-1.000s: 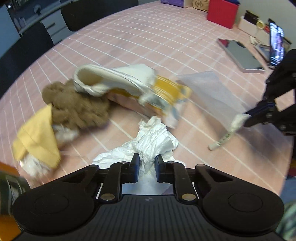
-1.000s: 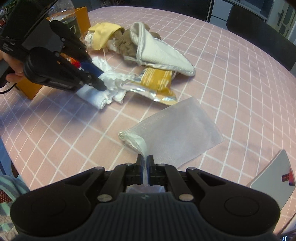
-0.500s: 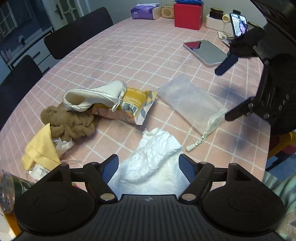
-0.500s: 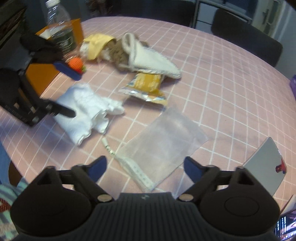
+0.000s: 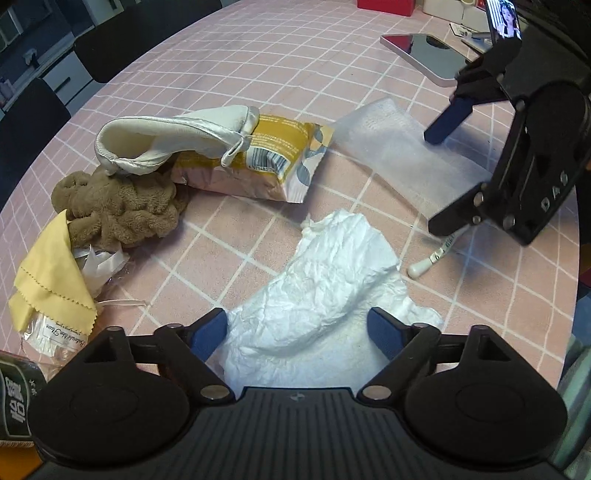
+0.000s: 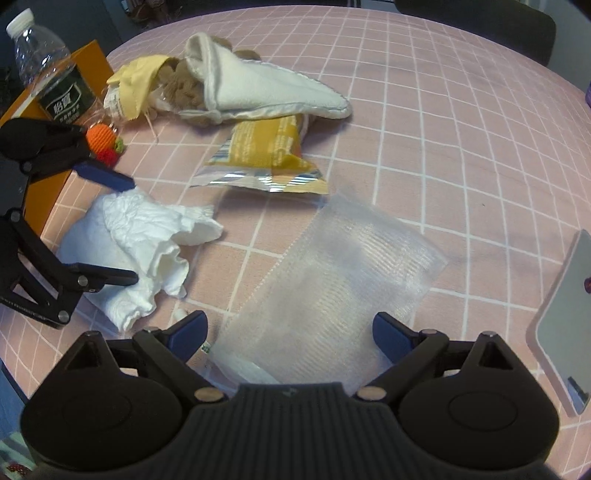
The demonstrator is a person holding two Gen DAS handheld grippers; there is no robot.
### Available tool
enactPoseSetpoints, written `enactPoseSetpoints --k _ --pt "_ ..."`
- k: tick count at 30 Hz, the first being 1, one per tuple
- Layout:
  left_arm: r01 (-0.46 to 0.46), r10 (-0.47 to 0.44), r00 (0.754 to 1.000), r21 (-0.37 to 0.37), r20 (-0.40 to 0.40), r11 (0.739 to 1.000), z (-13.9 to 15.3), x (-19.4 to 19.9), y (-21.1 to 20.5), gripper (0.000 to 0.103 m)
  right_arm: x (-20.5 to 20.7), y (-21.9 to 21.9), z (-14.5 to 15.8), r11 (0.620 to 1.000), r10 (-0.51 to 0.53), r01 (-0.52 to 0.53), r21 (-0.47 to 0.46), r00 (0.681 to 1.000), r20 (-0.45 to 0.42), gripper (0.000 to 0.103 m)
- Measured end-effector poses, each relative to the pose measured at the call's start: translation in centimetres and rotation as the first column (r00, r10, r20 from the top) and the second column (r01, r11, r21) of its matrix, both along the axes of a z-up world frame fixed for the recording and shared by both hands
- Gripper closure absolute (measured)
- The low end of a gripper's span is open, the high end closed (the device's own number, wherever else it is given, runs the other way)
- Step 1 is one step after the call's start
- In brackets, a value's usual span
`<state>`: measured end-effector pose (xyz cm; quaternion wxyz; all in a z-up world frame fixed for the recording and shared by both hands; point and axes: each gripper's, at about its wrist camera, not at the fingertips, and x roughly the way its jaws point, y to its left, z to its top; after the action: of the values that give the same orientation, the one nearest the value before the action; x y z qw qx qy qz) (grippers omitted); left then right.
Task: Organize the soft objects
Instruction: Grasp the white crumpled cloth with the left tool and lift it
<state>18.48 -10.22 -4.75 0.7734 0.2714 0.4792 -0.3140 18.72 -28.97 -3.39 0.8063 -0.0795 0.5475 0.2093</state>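
My left gripper (image 5: 297, 334) is open over the near end of a crumpled white cloth (image 5: 325, 291) lying on the pink checked table. My right gripper (image 6: 290, 334) is open over the near end of a clear mesh bag (image 6: 332, 273), which also shows in the left wrist view (image 5: 410, 155). Behind lie a yellow snack packet (image 5: 258, 162), a white slipper (image 5: 173, 136), a brown fluffy cloth (image 5: 125, 210) and a yellow cloth (image 5: 51, 273). The white cloth (image 6: 136, 251) sits between the left gripper's fingers (image 6: 107, 177) in the right wrist view.
A water bottle (image 6: 48, 74), an orange box (image 6: 55, 147) and a small orange knitted toy (image 6: 103, 142) stand at the table's left edge. A tablet (image 5: 428, 51) and a phone (image 5: 502, 18) lie at the far right. Black chairs ring the table.
Both grippers have opened. The left let go of the white cloth and the right let go of the mesh bag's edge; both items now lie flat on the table.
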Motion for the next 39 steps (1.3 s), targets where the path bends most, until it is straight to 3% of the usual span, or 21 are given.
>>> enactPoseSetpoints --k 5,11,13,15,17,19,21,24,33,39 --pt "-0.036 0.035 0.999 -0.033 -0.029 0.999 -0.4 1.1 0.4 0.0 0.1 0.9 -0.2 0.999 0.036 -0.034 -0.036 0.998 0.057 0.018" --pt "-0.128 0.117 0.987 -0.104 -0.108 0.986 -0.9 1.5 1.6 0.0 -0.6 1.8 0.2 0.992 0.11 -0.102 -0.076 0.988 0.109 0.051" --pt "-0.13 0.116 0.987 -0.121 -0.115 0.984 -0.5 1.1 1.7 0.011 -0.8 2.0 0.3 0.991 0.122 -0.114 -0.074 0.985 0.121 0.062" --pt "-0.125 0.112 0.987 -0.126 -0.112 0.984 -0.1 0.3 1.4 0.033 -0.9 2.3 0.4 0.989 0.133 -0.124 -0.075 0.983 0.129 0.078" --pt "-0.136 0.123 0.987 -0.126 -0.107 0.983 0.1 -0.2 1.0 0.043 -0.9 2.5 0.4 0.989 0.134 -0.125 -0.077 0.982 0.129 0.096" --pt "-0.145 0.134 0.987 -0.127 -0.094 0.981 0.3 -0.6 0.5 0.053 -0.8 2.5 0.4 0.989 0.136 -0.126 -0.08 0.982 0.129 0.103" --pt "-0.153 0.142 0.986 -0.135 -0.088 0.979 0.5 -1.0 0.3 0.071 -0.8 2.3 0.4 0.989 0.13 -0.121 -0.079 0.984 0.122 0.103" --pt "-0.171 0.161 0.984 -0.169 -0.072 0.971 1.4 -1.7 0.7 0.08 -1.1 2.0 0.8 0.991 0.127 -0.12 -0.066 0.984 0.121 0.103" --pt "-0.217 0.227 0.974 -0.27 0.004 0.938 5.8 -4.3 2.8 0.082 -3.6 2.4 5.1 0.987 0.162 -0.156 -0.042 0.965 0.206 0.103" --pt "-0.255 0.294 0.953 -0.332 0.071 0.908 10.2 -6.9 5.9 0.082 -6.0 4.6 9.4 0.971 0.235 -0.234 -0.041 0.926 0.296 0.103"
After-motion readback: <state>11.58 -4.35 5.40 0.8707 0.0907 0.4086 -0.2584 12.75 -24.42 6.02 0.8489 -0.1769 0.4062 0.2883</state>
